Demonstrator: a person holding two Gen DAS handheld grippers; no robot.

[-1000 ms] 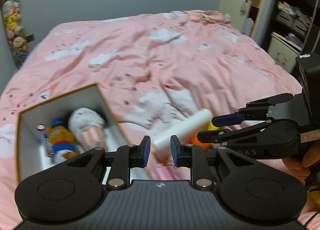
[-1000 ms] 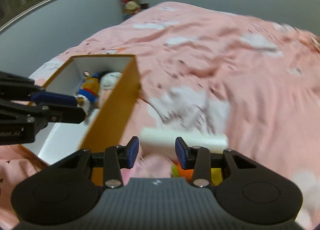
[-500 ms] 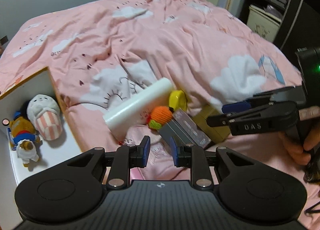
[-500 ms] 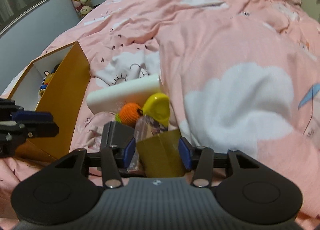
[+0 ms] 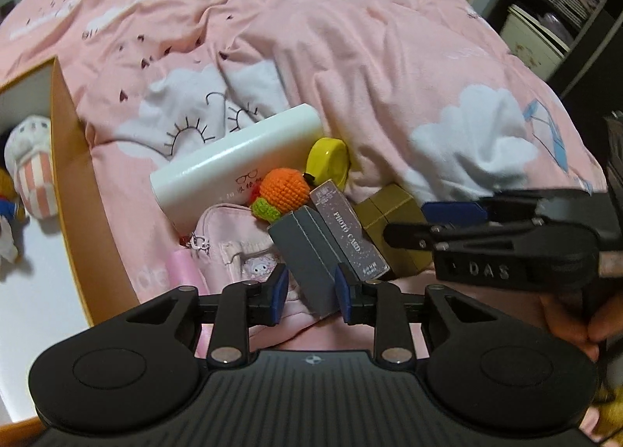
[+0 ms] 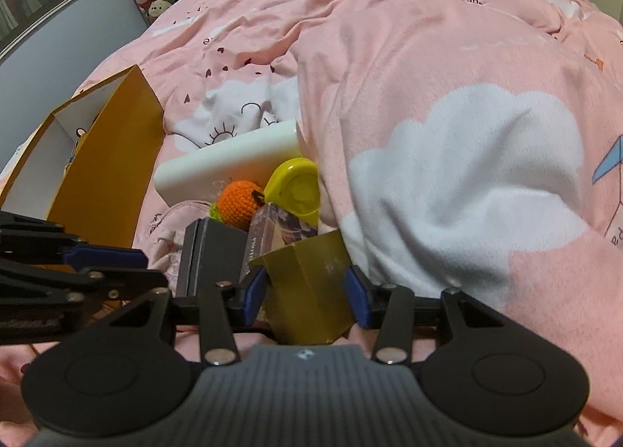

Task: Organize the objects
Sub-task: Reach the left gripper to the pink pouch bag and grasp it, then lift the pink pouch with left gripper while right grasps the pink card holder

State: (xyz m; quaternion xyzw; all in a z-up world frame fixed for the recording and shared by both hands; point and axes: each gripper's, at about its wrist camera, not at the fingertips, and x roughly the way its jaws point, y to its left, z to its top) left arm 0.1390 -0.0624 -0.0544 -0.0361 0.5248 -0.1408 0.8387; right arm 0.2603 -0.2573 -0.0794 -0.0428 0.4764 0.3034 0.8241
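Now close on two boxes at once, one per hand. Left gripper: jaws apart, straddling the near end of the grey box, not yet pinching by the look of it. Right gripper: jaws apart, either side of the olive box, pads near or perhaps touching its walls; cannot tell which. Both boxes lying in a heap on the pink duvet, packed against the photo card box, crocheted orange, yellow tape measure, white case and pink pouch. Best squeezed squarely on flat faces, then lifted straight up to avoid dragging neighbours. Likely destination: the open orange carton just left of the heap, with plush toys already inside.
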